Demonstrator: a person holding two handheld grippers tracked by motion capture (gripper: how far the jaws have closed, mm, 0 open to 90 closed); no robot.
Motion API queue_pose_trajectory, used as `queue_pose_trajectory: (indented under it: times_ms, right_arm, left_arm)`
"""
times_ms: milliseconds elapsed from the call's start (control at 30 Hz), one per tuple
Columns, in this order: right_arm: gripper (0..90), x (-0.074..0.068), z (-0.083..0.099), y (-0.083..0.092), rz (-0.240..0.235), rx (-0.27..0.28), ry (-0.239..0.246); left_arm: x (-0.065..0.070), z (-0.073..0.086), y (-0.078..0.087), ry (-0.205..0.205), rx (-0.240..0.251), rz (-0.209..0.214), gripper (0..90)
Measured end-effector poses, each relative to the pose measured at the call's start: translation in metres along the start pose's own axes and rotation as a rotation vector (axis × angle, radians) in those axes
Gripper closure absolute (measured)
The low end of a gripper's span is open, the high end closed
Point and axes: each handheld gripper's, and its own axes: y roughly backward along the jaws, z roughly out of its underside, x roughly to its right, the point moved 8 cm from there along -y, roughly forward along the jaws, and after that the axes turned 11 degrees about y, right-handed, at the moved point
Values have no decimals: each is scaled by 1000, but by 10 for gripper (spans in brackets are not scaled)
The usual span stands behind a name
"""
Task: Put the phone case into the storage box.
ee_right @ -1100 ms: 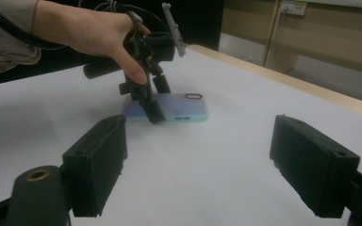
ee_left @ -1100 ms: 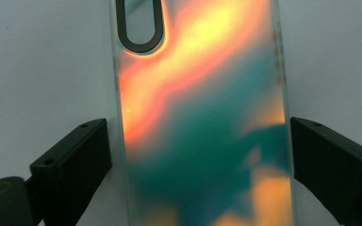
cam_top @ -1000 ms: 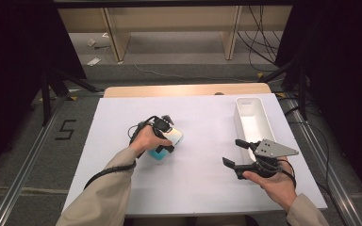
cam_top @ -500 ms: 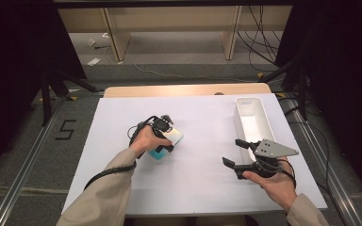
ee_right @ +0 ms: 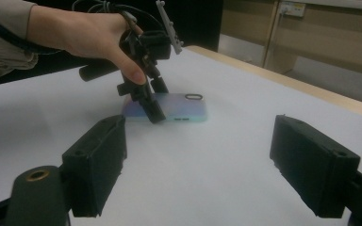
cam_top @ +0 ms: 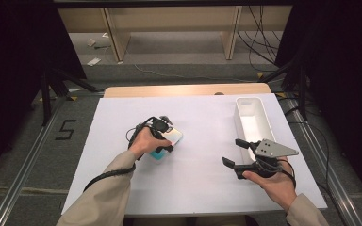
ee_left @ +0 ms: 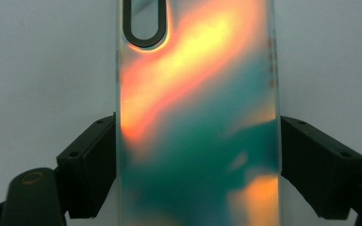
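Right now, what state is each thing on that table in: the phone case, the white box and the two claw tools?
Phone case: flat on the table, back up, left gripper's pads pressed against its two long edges.
Left gripper: has just been closing, now gripping the case.
Right gripper: open, holding nothing.
White bin: upright, looks empty.

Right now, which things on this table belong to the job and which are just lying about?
In the job:
- iridescent phone case, flat on the white table cover
- left gripper, jaws just closing against the case's long edges
- right gripper, open, nothing between its jaws

Lying about:
- white oblong bin, beyond the right gripper; no contents visible
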Motion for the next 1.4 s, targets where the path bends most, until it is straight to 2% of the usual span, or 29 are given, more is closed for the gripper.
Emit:
queue_pose_trajectory:
  times_ms: [467, 700, 900, 1133, 1400]
  right_arm:
    - [202, 0, -1, 0, -7, 10, 7]
    - [209, 0, 1, -1, -13, 5, -8]
    - [209, 0, 1, -1, -9, -1, -12]
    - [194, 2, 2, -1, 9, -3, -14]
    - [186, 3, 2, -1, 18, -7, -18]
  left_arm:
    - [-1, 2, 2, 4, 24, 23, 172]
    - [0, 4, 4, 6, 65, 53, 173]
    - [1, 2, 13, -3, 119, 59, 173]
    - [1, -2, 30, -9, 219, 72, 173]
    - [0, -1, 45, -14, 304, 77, 173]
